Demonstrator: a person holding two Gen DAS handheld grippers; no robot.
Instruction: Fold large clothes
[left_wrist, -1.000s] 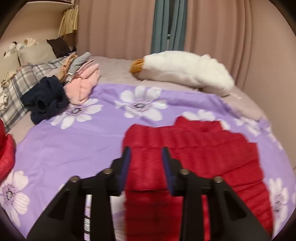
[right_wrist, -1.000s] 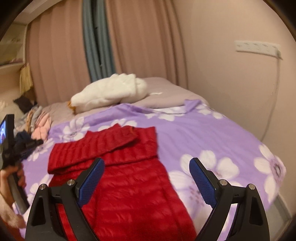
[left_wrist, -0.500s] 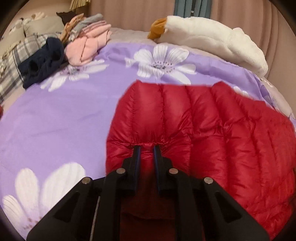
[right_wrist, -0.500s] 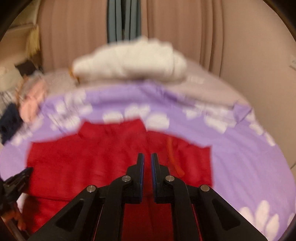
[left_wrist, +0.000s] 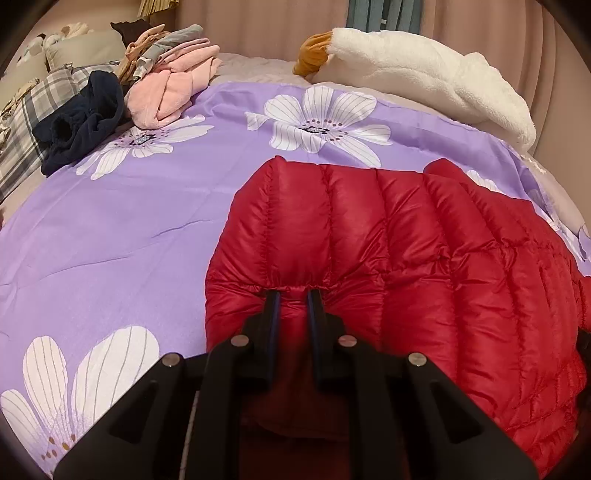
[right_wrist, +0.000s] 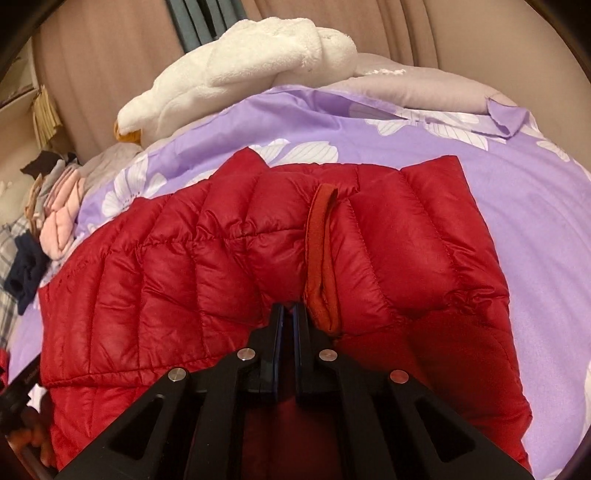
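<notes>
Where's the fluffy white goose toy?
The white goose toy lies at the far edge of the bed, beyond the red puffer jacket, on the purple flowered cover, in front of the curtains.

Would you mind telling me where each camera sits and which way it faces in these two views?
Left wrist: rides the left gripper, angled down along its fingers, shut on a fold of the red puffer jacket; no hand shows.
Right wrist: rides the right gripper, angled down, shut on the jacket beside its inner strip.
Shared: jacket, purple floral duvet, white plush toy, clothes pile.
</notes>
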